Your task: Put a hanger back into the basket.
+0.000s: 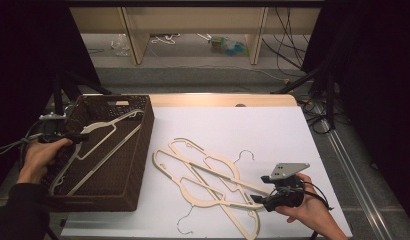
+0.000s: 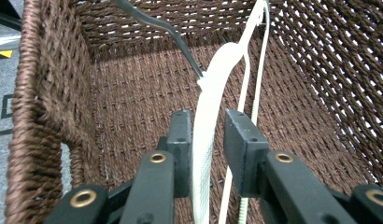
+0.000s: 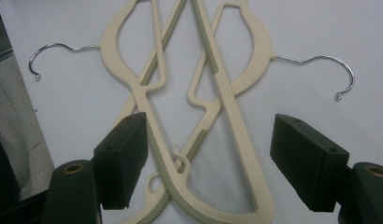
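Three cream hangers are showing in the high view: one lying inside the brown wicker basket [image 1: 138, 150] under the left gripper [image 1: 77, 136], two crossed hangers [image 1: 208, 180] resting on the white table [image 1: 273, 135] beside the right gripper [image 1: 257, 199].

Looking along the left gripper [image 2: 209, 135], its jaws are standing slightly apart around the hanger in the basket [image 2: 206, 140], gaps showing on both sides, so it is sitting loose between them.

Looking along the right gripper [image 3: 208, 163], wide jaws are straddling the crossed hangers [image 3: 189, 93] without pinching. Because these two are interlocking, closing here is risking lifting both together, or snagging a wire hook [image 3: 320, 70].
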A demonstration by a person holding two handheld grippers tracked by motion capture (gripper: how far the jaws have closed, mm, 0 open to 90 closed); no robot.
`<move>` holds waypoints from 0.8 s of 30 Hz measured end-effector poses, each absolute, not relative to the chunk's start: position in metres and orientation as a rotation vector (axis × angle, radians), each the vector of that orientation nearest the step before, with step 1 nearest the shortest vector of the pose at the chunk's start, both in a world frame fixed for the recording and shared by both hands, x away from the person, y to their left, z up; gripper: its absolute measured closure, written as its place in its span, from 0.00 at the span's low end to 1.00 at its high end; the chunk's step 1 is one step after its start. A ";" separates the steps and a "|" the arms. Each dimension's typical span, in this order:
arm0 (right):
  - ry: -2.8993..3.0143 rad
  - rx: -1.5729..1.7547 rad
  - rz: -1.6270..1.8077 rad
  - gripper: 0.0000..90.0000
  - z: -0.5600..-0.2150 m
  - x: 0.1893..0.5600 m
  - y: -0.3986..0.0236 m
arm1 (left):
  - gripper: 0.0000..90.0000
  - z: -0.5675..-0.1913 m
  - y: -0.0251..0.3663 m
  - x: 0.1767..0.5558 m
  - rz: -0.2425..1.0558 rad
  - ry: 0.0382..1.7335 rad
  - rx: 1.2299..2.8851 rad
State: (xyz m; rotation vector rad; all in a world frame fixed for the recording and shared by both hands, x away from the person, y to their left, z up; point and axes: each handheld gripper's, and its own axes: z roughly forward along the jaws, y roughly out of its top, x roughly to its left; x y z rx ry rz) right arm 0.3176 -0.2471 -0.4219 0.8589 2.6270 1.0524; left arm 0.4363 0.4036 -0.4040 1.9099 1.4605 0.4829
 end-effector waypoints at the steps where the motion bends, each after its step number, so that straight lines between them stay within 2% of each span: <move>1: 2.627 0.859 1.052 0.32 -0.422 0.318 -0.247 | 0.77 -0.403 0.404 0.435 0.493 1.480 1.897; 2: 2.628 0.869 1.052 0.32 -0.422 0.317 -0.247 | 0.71 -0.401 0.405 0.433 0.525 1.505 1.882; 4: 2.623 0.872 1.053 0.32 -0.422 0.318 -0.247 | 0.69 -0.399 0.402 0.430 0.550 1.525 1.824; 7: 2.621 0.861 1.055 0.32 -0.422 0.318 -0.247 | 0.63 -0.392 0.403 0.425 0.572 1.500 1.861; 9: 2.616 0.863 1.055 0.32 -0.422 0.318 -0.247 | 0.60 -0.387 0.398 0.420 0.582 1.485 1.798; 19: 2.601 0.842 1.082 0.31 -0.421 0.317 -0.245 | 0.42 -0.346 0.349 0.371 0.631 1.252 1.751; 24: 2.600 0.817 1.098 0.31 -0.423 0.316 -0.239 | 0.38 -0.340 0.306 0.334 0.570 1.098 1.729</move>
